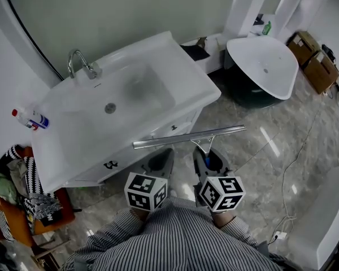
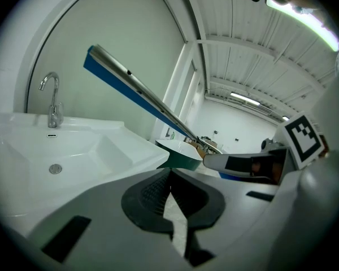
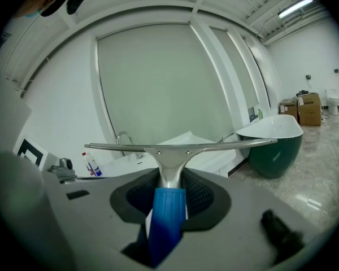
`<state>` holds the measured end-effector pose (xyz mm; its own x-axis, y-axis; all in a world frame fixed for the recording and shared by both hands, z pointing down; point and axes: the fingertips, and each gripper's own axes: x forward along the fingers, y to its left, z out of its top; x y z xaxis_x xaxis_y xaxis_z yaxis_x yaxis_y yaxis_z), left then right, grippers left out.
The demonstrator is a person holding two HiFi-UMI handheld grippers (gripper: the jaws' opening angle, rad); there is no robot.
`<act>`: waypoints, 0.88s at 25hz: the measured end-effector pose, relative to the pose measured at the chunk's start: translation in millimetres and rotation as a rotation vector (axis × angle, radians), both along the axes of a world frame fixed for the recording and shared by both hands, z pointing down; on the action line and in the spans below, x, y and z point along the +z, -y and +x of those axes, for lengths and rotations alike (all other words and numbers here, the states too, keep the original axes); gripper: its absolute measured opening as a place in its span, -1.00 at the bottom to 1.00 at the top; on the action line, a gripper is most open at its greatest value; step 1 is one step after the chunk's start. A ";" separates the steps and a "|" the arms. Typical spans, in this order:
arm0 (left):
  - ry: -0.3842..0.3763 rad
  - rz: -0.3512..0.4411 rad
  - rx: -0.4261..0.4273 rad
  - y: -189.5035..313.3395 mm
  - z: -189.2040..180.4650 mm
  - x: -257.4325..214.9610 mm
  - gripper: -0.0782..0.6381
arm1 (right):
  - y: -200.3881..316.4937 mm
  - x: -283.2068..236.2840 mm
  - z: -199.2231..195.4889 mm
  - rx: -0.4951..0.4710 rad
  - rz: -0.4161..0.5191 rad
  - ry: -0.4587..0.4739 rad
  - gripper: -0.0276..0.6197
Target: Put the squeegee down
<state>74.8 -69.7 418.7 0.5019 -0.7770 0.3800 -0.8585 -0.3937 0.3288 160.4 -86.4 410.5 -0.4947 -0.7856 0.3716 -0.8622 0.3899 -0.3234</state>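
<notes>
Right hand-held gripper (image 3: 170, 179) is clamped on the squeegee (image 1: 189, 136) by its blue handle, blade in the air by the sink (image 1: 73, 151) front edge. Left hand-held gripper (image 2: 169, 176) is closed, empty. Best to lower with the blade level and let go only once it rests flat.

Left tool (image 1: 160, 160) closed, right tool (image 1: 209, 156) clamped.

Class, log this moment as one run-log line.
phase: squeegee held, not yet down | right gripper: shut on squeegee | left gripper: shut, empty | position: beside sink front edge
</notes>
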 end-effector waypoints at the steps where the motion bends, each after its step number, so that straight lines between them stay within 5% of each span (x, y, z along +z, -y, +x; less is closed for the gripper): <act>1: 0.000 0.000 0.006 7.2 0.2 0.0 -0.75 | 5.1 0.6 -1.5 -0.002 0.000 0.001 -0.57; 22: -0.014 0.020 0.052 173.3 -59.9 -11.5 -0.75 | 165.6 -4.0 -54.7 0.058 0.010 -0.012 -0.57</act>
<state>14.8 -243.0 407.2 0.5470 -0.7571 0.3572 -0.8319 -0.4443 0.3324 105.7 -252.0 406.5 -0.4437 -0.8167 0.3691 -0.8872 0.3422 -0.3094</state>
